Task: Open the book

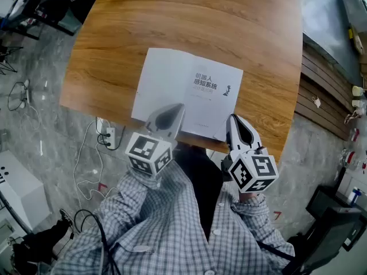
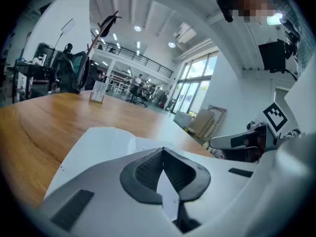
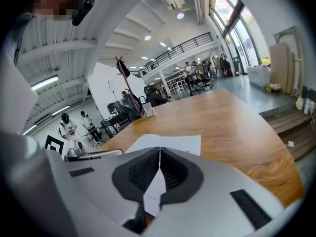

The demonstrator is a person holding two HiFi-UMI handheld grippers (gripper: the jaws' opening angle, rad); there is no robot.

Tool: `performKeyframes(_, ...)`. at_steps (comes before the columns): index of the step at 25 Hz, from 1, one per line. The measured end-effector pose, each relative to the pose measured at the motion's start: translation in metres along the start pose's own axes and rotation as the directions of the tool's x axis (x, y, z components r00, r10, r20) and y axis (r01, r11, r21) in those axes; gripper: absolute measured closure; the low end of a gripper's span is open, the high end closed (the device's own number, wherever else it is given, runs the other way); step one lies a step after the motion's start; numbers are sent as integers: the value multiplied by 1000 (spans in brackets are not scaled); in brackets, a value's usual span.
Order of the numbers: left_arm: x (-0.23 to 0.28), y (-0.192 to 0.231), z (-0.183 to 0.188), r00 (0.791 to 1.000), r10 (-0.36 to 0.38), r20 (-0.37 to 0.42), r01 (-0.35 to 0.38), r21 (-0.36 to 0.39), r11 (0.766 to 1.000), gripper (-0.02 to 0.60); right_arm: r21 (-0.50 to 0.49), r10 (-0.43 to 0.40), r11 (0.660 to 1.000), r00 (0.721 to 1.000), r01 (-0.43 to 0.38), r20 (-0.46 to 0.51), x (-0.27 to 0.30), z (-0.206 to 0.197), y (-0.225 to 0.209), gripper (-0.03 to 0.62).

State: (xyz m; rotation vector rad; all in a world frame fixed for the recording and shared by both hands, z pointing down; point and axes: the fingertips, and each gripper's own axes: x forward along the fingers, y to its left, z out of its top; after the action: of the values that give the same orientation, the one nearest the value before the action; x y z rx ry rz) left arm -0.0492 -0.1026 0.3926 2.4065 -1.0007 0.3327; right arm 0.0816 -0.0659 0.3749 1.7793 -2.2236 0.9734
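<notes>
**Book lies open on wooden table, both tongs closed at its near edge**

The book [image 1: 186,90] lies flat and open on the round-cornered wooden table [image 1: 172,16], near the person's side, its right page bearing printed characters and its left page blank. The left gripper [image 1: 179,107] has its jaws together over the book's near edge. The right gripper [image 1: 234,120] also has its jaws together, at the book's near right corner. A small card stand [image 2: 98,92] sits at the table's far end. Below the table is a grey marbled floor [image 1: 51,119] with a power strip [image 1: 108,136] and loose cables. The room is a tall bright hall with a mezzanine railing [image 2: 133,58], large windows [image 2: 197,83] and office chairs.
</notes>
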Motion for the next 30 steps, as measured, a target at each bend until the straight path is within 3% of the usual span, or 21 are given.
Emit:
performKeyframes(6, 4, -43, 46, 994, -89, 64, 83, 98, 992, 572, -69, 15, 998, 994, -8, 106, -17, 45, 14, 572)
performKeyframes(13, -3, -90, 101, 968, -198, 153, 155, 255, 954, 572, -239, 22, 970, 977, 30, 210, -40, 90, 30, 572)
performKeyframes(17, -6, -104, 133, 954, -219, 205, 162, 261, 952, 572, -325, 52, 945, 962, 40, 268, -52, 116, 46, 572)
performKeyframes(21, -11, -116, 156, 941, -238, 241, 158, 311, 937, 572, -348, 78, 937, 941, 45, 330, -64, 139, 56, 572)
performKeyframes(23, -13, -123, 167, 932, -247, 264, 142, 361, 922, 572, -354, 83, 934, 929, 54, 360, -69, 149, 58, 572)
performKeyframes(27, -17, -140, 179, 920, -261, 291, 86, 501, 861, 572, -335, 90, 941, 911, 55, 402, -77, 164, 59, 572)
performKeyframes(30, -18, -144, 184, 914, -272, 302, 92, 498, 862, 572, -343, 94, 937, 902, 63, 422, -80, 170, 61, 572)
